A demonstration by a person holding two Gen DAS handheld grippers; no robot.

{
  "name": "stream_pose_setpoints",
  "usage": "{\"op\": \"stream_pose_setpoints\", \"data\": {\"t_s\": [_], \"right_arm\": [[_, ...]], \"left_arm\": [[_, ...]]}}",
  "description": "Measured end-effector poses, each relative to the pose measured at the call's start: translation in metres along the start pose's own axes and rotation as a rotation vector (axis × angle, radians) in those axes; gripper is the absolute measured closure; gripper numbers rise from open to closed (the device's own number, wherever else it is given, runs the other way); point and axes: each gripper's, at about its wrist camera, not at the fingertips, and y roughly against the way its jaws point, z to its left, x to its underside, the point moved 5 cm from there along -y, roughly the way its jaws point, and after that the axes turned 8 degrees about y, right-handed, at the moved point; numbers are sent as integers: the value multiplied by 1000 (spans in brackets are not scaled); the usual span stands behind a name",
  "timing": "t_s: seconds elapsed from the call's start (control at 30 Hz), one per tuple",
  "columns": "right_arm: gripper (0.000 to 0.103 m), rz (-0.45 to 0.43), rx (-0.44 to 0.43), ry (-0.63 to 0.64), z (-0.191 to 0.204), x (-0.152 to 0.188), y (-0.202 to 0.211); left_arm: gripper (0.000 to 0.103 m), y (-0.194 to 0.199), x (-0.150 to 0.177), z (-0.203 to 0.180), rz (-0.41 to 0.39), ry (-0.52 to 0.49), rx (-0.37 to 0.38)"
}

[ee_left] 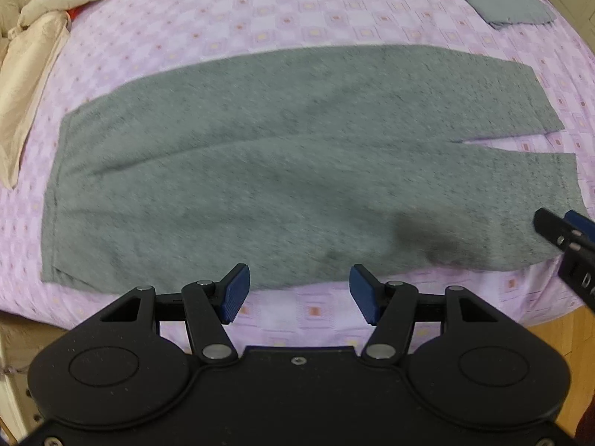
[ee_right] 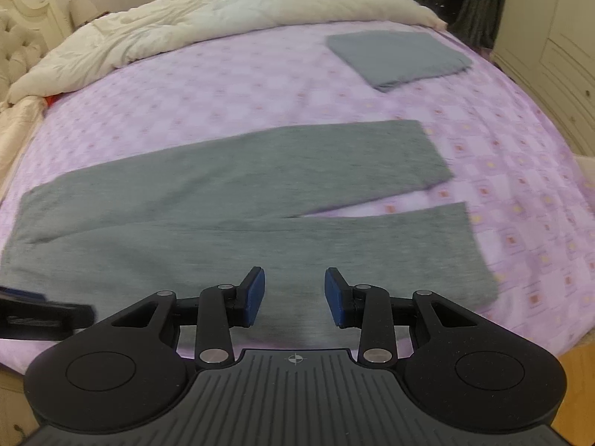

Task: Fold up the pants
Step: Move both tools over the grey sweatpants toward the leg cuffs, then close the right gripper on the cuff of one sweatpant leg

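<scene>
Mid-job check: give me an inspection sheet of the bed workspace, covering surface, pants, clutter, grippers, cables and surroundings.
Surface: bed sheet, lilac, patterned, lying smooth.
Job's things: grey pants spread flat, unfolded, legs slightly parted at the cuffs.
Clutter: folded grey cloth at the far corner; cream duvet bunched along the far side.
Grippers: left gripper at the pants' near edge, jaws open, empty; right gripper over the near leg, jaws open, empty.
Cables: nothing seen.
Surroundings: cream headboard; cream cabinet; wooden floor.

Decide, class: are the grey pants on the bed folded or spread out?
Spread out. The grey pants lie flat on the pink bedsheet, both legs side by side at full length, nothing doubled over.
</scene>
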Motion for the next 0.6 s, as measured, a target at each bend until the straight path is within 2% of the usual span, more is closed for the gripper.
{"op": "stream_pose_setpoints", "data": {"t_s": [0.23,0.4,0.6], "right_arm": [[68,10,109,-10,-76,17,-26],[68,20,106,-73,-130,17,-55],[68,6,132,-8,-151,3,-92]], "left_arm": [[39,-5,6,-28,9,10,-14],[39,-4,6,-29,7,23,-42],[39,-11,5,-20,25,86,-81]]}}
